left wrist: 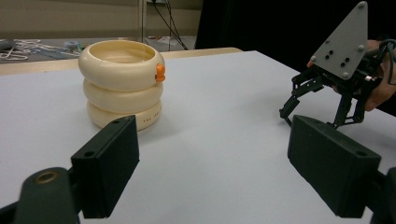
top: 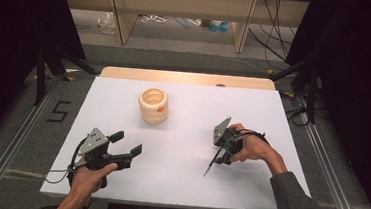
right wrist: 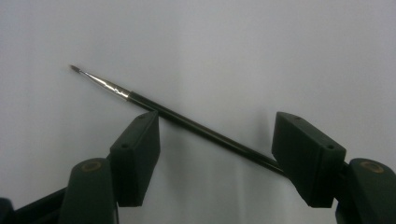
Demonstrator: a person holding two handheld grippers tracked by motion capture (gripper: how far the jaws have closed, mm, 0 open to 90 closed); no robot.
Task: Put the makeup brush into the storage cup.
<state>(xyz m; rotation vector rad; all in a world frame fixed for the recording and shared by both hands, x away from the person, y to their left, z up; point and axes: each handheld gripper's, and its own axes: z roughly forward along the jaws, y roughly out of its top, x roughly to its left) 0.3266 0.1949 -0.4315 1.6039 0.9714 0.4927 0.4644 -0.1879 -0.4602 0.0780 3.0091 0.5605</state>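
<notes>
Near left of the white desk (top: 177, 184): left tongs (top: 126, 146) held low over the desk in the person's left hand (top: 87, 177), jaws spread wide, nothing between them, pointing right and slightly far.

Near right: right tongs (top: 215, 163) in the right hand (top: 255, 147), tipped down at the desk. Jaws stand well apart, straddling a thin black paintbrush (right wrist: 187, 123); pads not pressing on it. Paintbrush lies flat on the desk, metal ferrule and small bristle tip toward the near left in the high view, handle end running under the right tongs.

Farther, left of centre: cream ribbed cup (top: 154, 105), three stacked rings in shape, upright, small orange mark on its right side. Well apart from both tongs.
</notes>
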